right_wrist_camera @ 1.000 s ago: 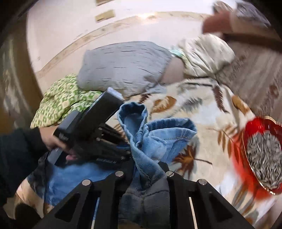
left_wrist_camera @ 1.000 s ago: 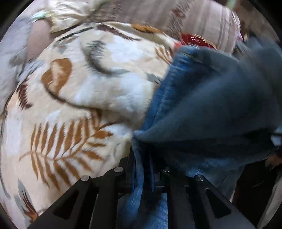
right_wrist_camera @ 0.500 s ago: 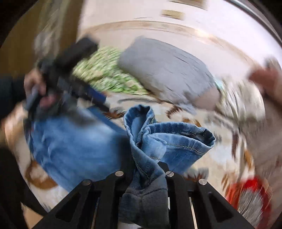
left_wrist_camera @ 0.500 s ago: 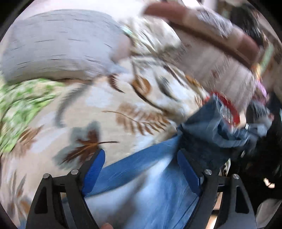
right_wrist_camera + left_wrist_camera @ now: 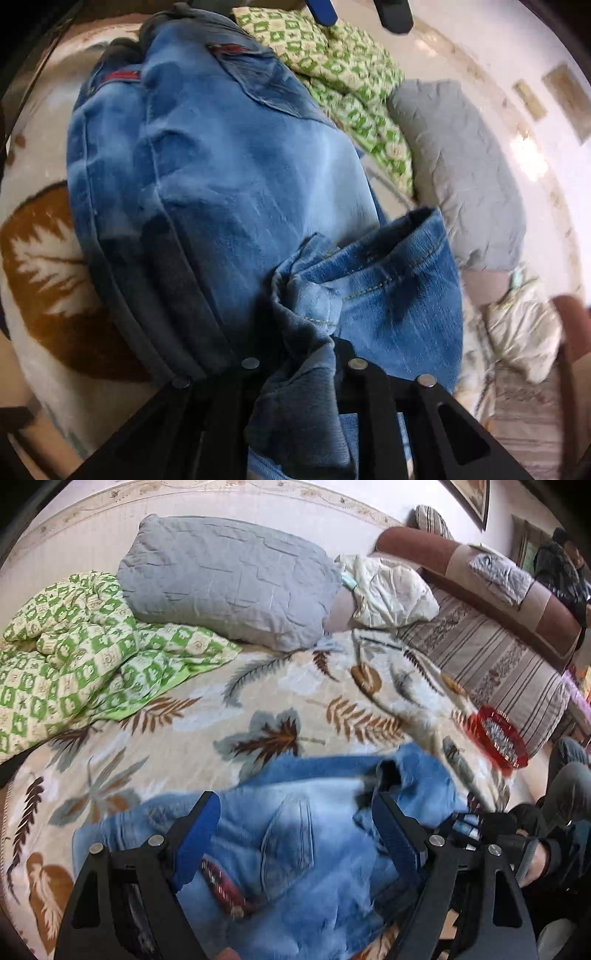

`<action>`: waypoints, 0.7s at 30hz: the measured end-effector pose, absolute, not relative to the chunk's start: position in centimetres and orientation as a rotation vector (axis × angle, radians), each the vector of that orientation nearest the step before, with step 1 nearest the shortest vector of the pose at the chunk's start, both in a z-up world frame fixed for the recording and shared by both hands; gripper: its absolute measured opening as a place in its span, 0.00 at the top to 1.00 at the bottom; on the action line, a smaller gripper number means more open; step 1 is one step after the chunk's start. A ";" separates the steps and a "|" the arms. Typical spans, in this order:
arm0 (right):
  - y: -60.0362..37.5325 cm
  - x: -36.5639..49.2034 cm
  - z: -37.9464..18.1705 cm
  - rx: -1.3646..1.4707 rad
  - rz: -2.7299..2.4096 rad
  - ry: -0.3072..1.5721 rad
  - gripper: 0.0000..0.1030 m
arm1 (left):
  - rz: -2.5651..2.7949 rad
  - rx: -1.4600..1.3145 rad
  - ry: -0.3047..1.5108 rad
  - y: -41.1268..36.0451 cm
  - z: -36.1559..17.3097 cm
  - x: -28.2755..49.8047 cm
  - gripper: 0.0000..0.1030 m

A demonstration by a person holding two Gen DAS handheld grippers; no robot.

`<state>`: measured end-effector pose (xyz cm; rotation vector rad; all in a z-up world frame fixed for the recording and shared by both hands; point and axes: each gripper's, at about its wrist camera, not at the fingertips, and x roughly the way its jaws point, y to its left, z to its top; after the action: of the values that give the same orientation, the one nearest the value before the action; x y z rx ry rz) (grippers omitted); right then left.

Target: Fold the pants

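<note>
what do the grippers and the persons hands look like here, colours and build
The left gripper has a matte black angular frame with cut-outs, silver round bolts and blue pads on its fingers. The right gripper has the same black frame and silver bolts. The right hand shows bare skin below a dark sleeve.

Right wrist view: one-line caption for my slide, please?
Right tool shut on a bunched hem of the blue jeans draped over the leaf-print blanket.

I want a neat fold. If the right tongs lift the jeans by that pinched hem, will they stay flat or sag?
Probably sag: the jeans already bunch and crease where the right tongs pinch the hem. They look thick, so likely fairly heavy, and the free part should drag on the blanket. The left tongs are open, supporting nothing.
</note>
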<state>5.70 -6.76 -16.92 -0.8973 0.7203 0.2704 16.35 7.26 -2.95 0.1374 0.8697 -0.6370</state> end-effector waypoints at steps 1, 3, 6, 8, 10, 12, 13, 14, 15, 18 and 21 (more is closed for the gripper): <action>-6.8 5.6 -16.9 -0.901 0.262 0.718 0.79 | -0.635 0.148 0.872 7.3 -3.0 16.0 0.18; -7.0 5.0 -16.5 -0.918 0.242 0.700 0.62 | -0.625 0.167 0.876 7.1 -3.2 15.5 0.18; -7.3 4.2 -14.8 -0.907 0.228 0.639 0.20 | -0.625 0.160 0.870 6.7 -3.0 14.9 0.18; -7.8 3.1 -13.0 -0.868 0.254 0.604 0.20 | -0.618 0.139 0.857 6.6 -2.6 14.4 0.18; -8.3 2.1 -11.7 -0.865 0.256 0.582 0.20 | -0.595 0.121 0.846 6.6 -2.3 14.0 0.17; -9.0 1.1 -10.1 -0.840 0.276 0.564 0.18 | -0.558 0.090 0.836 6.9 -1.9 13.3 0.14; -9.6 0.6 -9.0 -0.808 0.297 0.560 0.14 | -0.530 0.063 0.831 7.2 -1.8 12.8 0.08; -10.1 0.2 -8.1 -0.781 0.319 0.558 0.14 | -0.509 0.039 0.826 7.5 -1.8 12.4 0.05; -10.8 -0.1 -7.0 -0.746 0.339 0.554 0.14 | -0.488 0.009 0.820 7.9 -1.8 11.9 0.02; -12.3 1.3 -4.7 -0.666 0.391 0.576 0.12 | -0.438 -0.068 0.832 8.8 -2.6 10.4 0.02; -13.8 4.0 -2.9 -0.585 0.452 0.634 0.12 | -0.399 -0.097 0.838 9.4 -3.7 8.7 0.02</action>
<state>4.03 -13.76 -2.92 -0.5851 0.6338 0.4517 8.70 9.38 -3.71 -0.0969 0.8375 -0.3988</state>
